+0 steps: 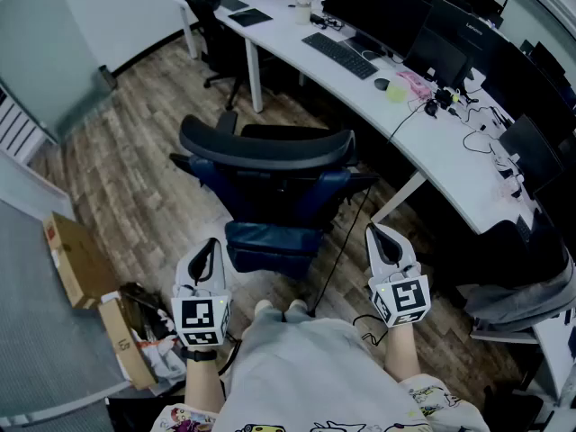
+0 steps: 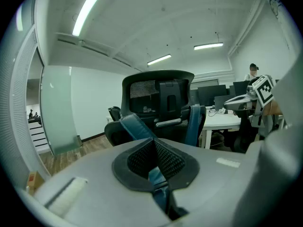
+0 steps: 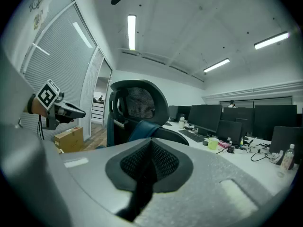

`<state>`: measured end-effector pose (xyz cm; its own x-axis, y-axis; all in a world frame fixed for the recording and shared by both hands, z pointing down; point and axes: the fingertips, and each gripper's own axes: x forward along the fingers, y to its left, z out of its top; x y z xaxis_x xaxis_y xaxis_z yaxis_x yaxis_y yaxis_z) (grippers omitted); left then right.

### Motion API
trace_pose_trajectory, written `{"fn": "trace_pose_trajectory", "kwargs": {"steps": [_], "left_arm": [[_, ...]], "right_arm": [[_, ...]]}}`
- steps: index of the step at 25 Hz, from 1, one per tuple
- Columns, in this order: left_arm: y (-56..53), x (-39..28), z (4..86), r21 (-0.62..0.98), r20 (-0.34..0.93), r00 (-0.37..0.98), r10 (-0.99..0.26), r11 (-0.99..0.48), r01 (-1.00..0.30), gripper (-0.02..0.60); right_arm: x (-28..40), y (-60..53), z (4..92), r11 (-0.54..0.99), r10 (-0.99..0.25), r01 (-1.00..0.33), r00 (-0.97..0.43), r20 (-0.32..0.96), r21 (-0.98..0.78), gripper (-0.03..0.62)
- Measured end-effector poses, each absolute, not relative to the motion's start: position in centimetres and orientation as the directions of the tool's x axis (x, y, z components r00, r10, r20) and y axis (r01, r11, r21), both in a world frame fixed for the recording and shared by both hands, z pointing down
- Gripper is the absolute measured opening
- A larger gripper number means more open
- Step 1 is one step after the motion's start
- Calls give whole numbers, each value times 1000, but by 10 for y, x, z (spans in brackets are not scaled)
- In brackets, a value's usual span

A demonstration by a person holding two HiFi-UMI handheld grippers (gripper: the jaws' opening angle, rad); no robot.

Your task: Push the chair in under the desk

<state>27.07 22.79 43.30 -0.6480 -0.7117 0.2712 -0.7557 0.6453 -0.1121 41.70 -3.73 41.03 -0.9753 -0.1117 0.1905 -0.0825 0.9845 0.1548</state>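
The black office chair (image 1: 270,174), with blue fabric on its back and seat, stands on the wood floor (image 1: 135,151) pulled out from the long white desk (image 1: 432,142); its backrest is turned toward the person and its front faces the desk edge, the seat not tucked underneath. The left tool (image 1: 211,248) hangs just behind the chair's lower left side, its jaws pressed together with nothing between them; the right tool (image 1: 379,236) hangs just behind the right side, likewise pressed together and empty; neither visibly touches the chair. On the desk beyond lie a black keyboard (image 1: 339,54) and a yellow-green cup (image 1: 397,93), with dark monitors (image 1: 373,7) behind them and cables trailing to the right; a second dark chair (image 1: 216,25) stands at the desk's far end. A cardboard box (image 1: 76,259) sits on the floor to the left, well apart from the chair.
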Motion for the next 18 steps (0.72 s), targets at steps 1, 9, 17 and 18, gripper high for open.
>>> {"fn": "trace_pose_trajectory", "kwargs": {"steps": [1,9,17,18], "left_arm": [[229,272,432,-115,268,-655,-706,652,-749,12],[241,273,430,-162,259,-702,-664,686,-709,38],[261,254,435,-257,277,-711,-646,663,-703,72],[262,250,436,-272,282,-711,-645,656,-704,76]], "right_arm": [[419,-39,410,984,-112,-82,-975,191,159,2],[426,-50,407,978,-110,-72,-975,191,195,12],[411,-48,411,973,-90,-38,-971,221,228,103],[409,-48,412,973,-91,-38,-970,225,230,110]]}}
